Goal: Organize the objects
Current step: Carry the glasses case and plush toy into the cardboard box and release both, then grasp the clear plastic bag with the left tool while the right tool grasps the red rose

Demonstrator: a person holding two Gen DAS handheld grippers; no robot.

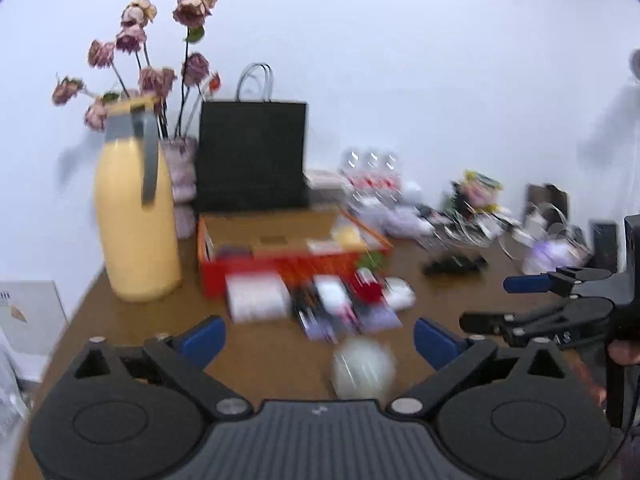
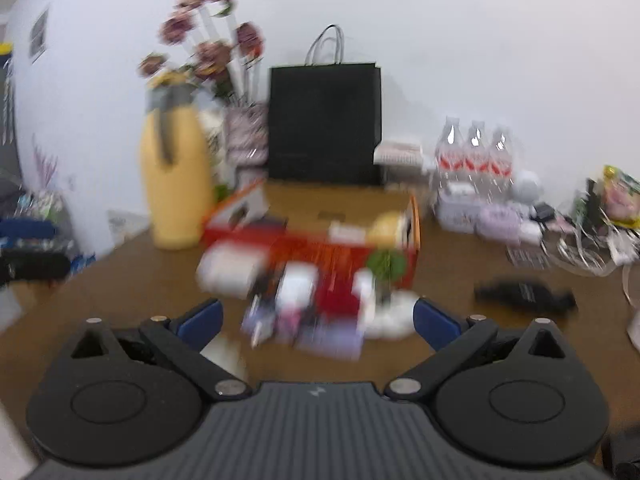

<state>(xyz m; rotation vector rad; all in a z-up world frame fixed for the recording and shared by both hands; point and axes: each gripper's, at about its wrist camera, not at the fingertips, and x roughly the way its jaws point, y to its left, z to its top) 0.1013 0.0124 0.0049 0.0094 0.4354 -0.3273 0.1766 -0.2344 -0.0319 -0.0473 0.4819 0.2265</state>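
Both views are blurred. A red cardboard box stands open on the brown table, with small packets inside. In front of it lies a heap of small items: a white box, cards and a white case. My left gripper is open, short of the heap, and a pale round object lies on the table between its fingers, untouched. My right gripper is open too, with nothing held.
A yellow jug, dried flowers and a black paper bag stand behind the box. Water bottles, a black object and clutter fill the right.
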